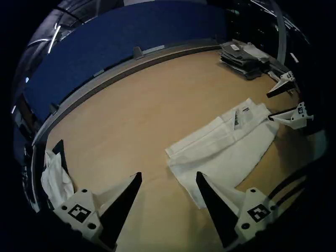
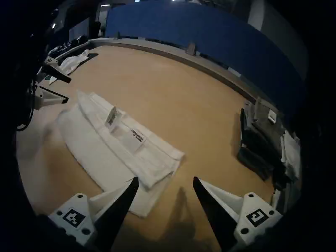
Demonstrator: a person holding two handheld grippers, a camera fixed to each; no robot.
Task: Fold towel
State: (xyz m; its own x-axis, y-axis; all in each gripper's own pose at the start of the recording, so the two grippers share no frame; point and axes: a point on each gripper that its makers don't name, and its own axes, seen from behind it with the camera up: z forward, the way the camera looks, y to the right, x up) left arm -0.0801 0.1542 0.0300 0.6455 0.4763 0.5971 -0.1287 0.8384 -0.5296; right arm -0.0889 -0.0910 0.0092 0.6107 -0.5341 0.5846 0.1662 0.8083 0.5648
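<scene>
In the left gripper view the left gripper [image 1: 168, 176] is spread wide and holds nothing. One of its fingers hangs over the near end of the towel [image 1: 222, 147]. The towel is white and lies flat on the table [image 1: 126, 113] in a long band, already doubled lengthwise, with tags [image 1: 240, 115] showing near the far end. The right gripper [image 1: 271, 107] waits at that far end, jaws apart and also empty.

In the right gripper view the right gripper [image 2: 165, 180] is open just above the towel's [image 2: 105, 155] nearer short end. The left gripper [image 2: 65, 90] stands off beyond the other end.

The cloth looks light, soft and limp. It will sag and slide between layers rather than hold a crease, so a pinch should catch every layer at once. The two corners of one short end look like the best hold — one per gripper — so the band can be carried over onto itself. The thicker rolled edge may slip out of a shallow bite.

The table is smooth pale wood and offers little grip, so the towel may drag along with the fold. A blue partition [image 1: 117, 42] backs the table. A stack [image 1: 243, 59] of grey cloths sits at one end, well apart from the towel, and a loose white cloth [image 1: 54, 180] lies at the other.
</scene>
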